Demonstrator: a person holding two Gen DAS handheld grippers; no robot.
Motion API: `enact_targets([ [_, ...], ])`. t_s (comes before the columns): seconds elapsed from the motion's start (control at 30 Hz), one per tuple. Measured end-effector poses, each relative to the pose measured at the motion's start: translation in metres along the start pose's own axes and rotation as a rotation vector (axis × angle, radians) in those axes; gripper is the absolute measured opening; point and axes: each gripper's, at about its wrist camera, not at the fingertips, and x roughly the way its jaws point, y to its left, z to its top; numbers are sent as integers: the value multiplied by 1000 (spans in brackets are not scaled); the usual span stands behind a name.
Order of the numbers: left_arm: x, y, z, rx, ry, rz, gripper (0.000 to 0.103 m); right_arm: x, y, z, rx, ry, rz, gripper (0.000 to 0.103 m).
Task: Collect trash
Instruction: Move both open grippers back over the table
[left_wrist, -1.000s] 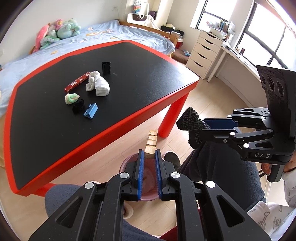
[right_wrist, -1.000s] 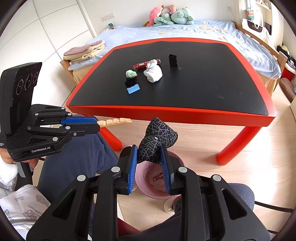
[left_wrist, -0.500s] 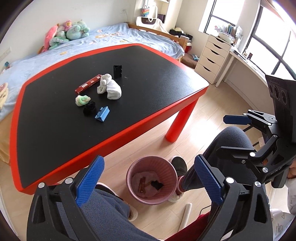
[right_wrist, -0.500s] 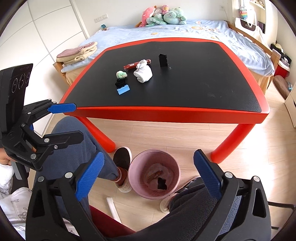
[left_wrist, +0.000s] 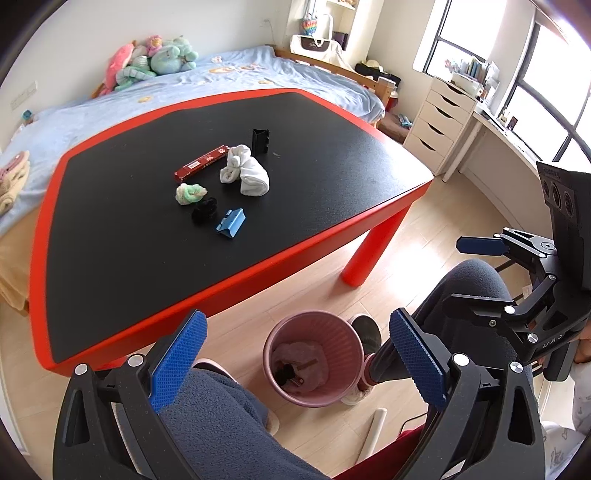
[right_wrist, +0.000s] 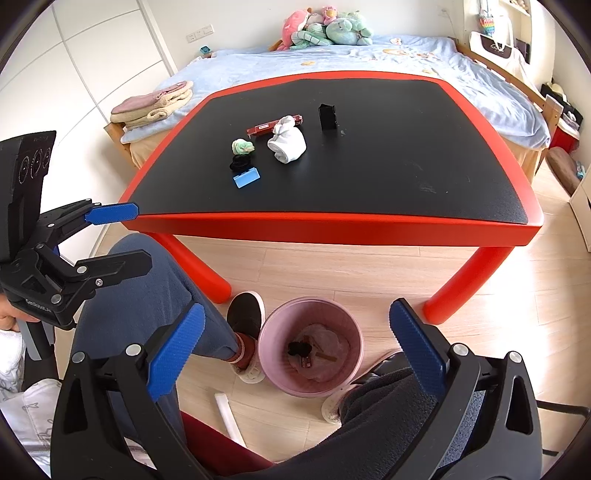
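Pink ribbed wastebasket (left_wrist: 309, 358) stands on the wooden floor just in front of the red-edged black table (left_wrist: 332, 192), between the seated person's feet; inside lie crumpled pale tissue, a small black item (right_wrist: 298, 348) and a thin stick. Left gripper (left_wrist: 295, 354): blue-padded fingers (left_wrist: 177, 358) spread wide, holding nothing, poised above the basket. Right gripper (right_wrist: 293, 350): fingers (right_wrist: 415, 350) likewise spread wide and empty, above the same basket; it also shows at the right edge of the left wrist view, jaws apart. On the tabletop, well apart from both tools, a cluster remains: red flat box (left_wrist: 201, 162), white rolled sock (left_wrist: 245, 171), black upright clip (left_wrist: 260, 140), green-and-white wad (left_wrist: 189, 194), black scrunched piece (left_wrist: 205, 210) touching the wad's near side, and blue clip (left_wrist: 231, 224) just beside it. A bed (right_wrist: 406, 55) with plush toys (right_wrist: 325, 26) lies behind the table.
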Motion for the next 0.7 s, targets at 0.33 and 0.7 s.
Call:
enact_targets([
  [0.33, -5, 12, 5, -23, -13, 16, 95, -1, 1, 13, -9, -9, -4, 99],
  [0.7, -13, 33, 27, -44, -48, 50, 95, -9, -1, 48, -34, -56, -5, 99],
])
